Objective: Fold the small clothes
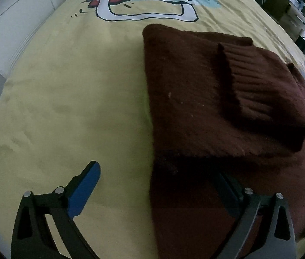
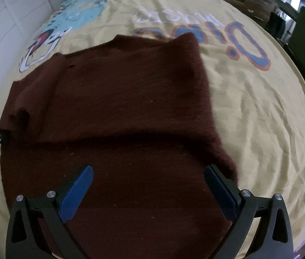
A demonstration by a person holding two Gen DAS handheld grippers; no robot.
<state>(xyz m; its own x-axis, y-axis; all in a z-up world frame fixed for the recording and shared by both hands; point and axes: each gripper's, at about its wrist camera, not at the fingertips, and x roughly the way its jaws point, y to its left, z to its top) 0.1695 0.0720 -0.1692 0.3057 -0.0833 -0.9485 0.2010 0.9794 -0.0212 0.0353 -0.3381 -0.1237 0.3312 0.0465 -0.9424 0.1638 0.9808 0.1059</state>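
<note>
Claws point(image 2: 148, 185) over folded maroon sweater point(image 2: 118, 99)

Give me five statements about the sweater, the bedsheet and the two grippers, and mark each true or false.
1. The sweater is dark maroon. True.
2. The bedsheet is plain white. False: it is yellow with a cartoon print.
3. The right gripper has its jaws open. True.
4. The left gripper is shut on the sweater. False: its jaws are wide apart, straddling the sweater's edge.
5. A ribbed cuff lies folded on top of the sweater. True.
</note>
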